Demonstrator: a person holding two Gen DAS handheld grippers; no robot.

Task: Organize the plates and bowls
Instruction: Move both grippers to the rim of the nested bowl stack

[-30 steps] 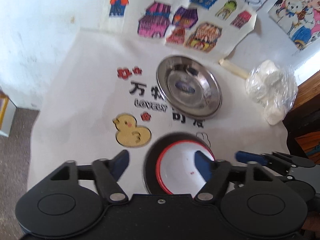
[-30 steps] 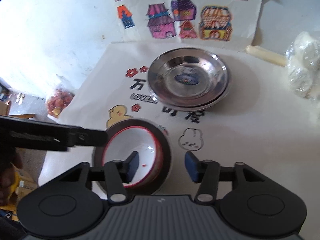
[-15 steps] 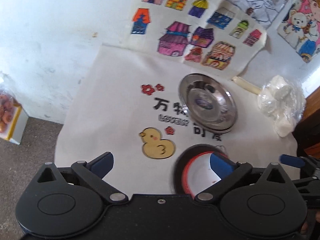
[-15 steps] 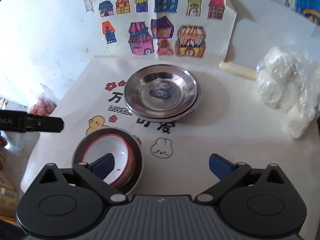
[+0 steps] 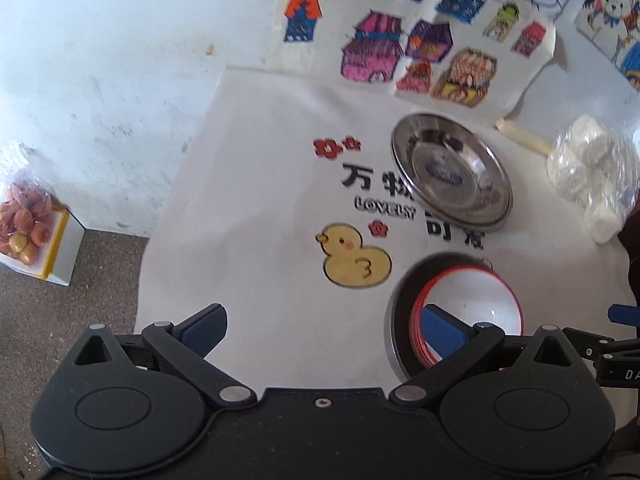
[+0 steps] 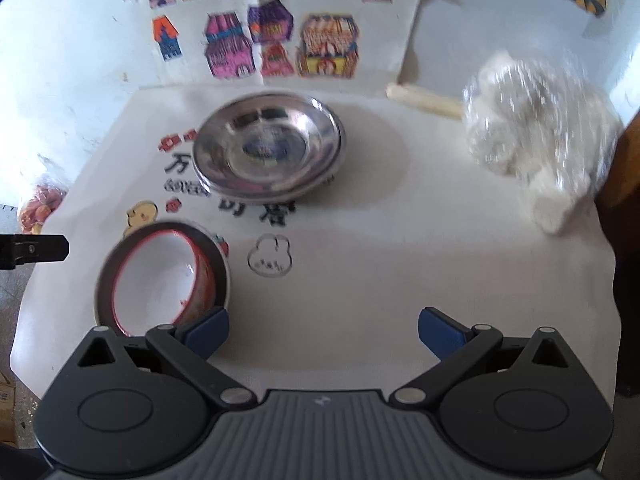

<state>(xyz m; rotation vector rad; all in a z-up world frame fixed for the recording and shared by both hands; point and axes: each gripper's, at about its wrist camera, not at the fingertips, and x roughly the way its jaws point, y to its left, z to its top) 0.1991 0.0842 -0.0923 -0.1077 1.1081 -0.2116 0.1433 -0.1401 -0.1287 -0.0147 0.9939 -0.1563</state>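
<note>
Left view: left gripper [image 5: 322,326] spread wide, holding nothing — white bowl [image 5: 472,304] nested in dark bowl [image 5: 396,320], steel plates [image 5: 452,168] stacked behind.

Right view: right gripper [image 6: 323,330] wide, empty — both stacks look done; nothing loose visible.

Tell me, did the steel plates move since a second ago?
No. The steel plates still cover the same printed letters on the cloth; only the cameras shifted.
</note>
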